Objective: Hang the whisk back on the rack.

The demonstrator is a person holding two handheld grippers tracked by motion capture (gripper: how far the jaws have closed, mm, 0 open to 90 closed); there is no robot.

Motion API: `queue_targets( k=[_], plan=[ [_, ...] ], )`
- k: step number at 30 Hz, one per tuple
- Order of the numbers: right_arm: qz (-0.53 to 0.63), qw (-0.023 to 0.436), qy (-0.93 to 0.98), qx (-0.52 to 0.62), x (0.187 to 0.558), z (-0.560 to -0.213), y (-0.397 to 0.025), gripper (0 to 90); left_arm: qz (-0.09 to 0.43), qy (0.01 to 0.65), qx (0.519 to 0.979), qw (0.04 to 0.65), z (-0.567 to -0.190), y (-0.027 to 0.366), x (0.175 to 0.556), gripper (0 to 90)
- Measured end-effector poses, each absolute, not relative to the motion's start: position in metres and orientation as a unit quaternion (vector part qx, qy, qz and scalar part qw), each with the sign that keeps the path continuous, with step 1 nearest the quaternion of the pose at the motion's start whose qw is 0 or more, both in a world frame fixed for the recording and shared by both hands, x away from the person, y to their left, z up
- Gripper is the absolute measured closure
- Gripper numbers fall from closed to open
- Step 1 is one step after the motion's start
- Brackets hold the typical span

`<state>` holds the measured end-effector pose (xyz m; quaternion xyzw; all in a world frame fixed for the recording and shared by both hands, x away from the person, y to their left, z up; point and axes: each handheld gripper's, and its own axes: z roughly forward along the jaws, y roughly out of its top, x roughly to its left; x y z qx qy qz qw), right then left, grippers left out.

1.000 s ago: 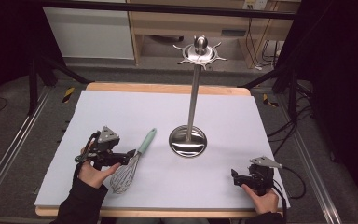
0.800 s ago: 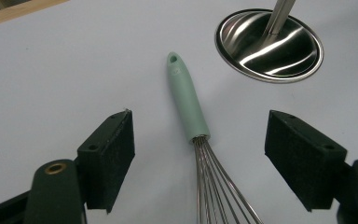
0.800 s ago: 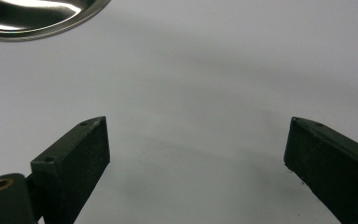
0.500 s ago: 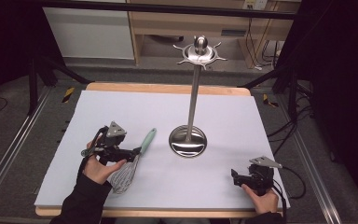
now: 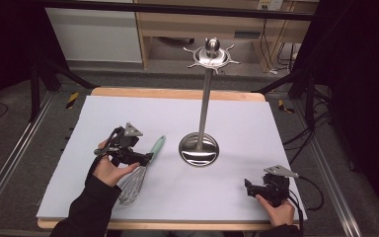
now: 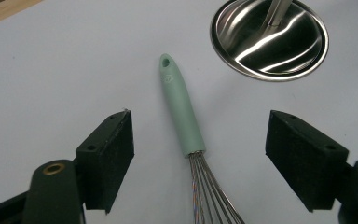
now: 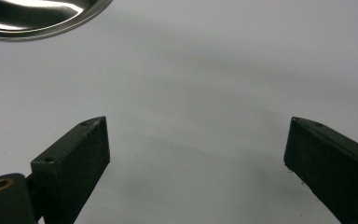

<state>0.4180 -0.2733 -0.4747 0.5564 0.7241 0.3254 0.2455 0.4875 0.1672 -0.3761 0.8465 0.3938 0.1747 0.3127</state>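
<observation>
Whisk (image 6: pixel 182 116) lies flat on the tabletop (image 5: pixel 276 128) beside the hanging stand (image 5: pixel 200 148), ungrasped, framed between your left gripper (image 6: pixel 200 154)'s spread fingers, while your right gripper (image 7: pixel 196 163) rests apart with fingers wide, so lifting and hanging likely remain.

We've got the right gripper (image 7: pixel 196 154) with its black jaws spread wide over plain white tabletop (image 7: pixel 223 74), nothing between them. Up in the top-left corner we see a shiny steel round base (image 7: pixel 37 18).
</observation>
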Motion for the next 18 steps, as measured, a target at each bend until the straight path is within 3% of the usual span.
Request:
queue_targets(
  k=[18],
  plan=[
    [0.326, 0.241, 0.725, 0.557, 0.418, -0.475, -0.273, 7.3, 0.153, 0.398, 0.863, 0.273, -0.394, 0.156, 0.511, 26.8]
  ],
)
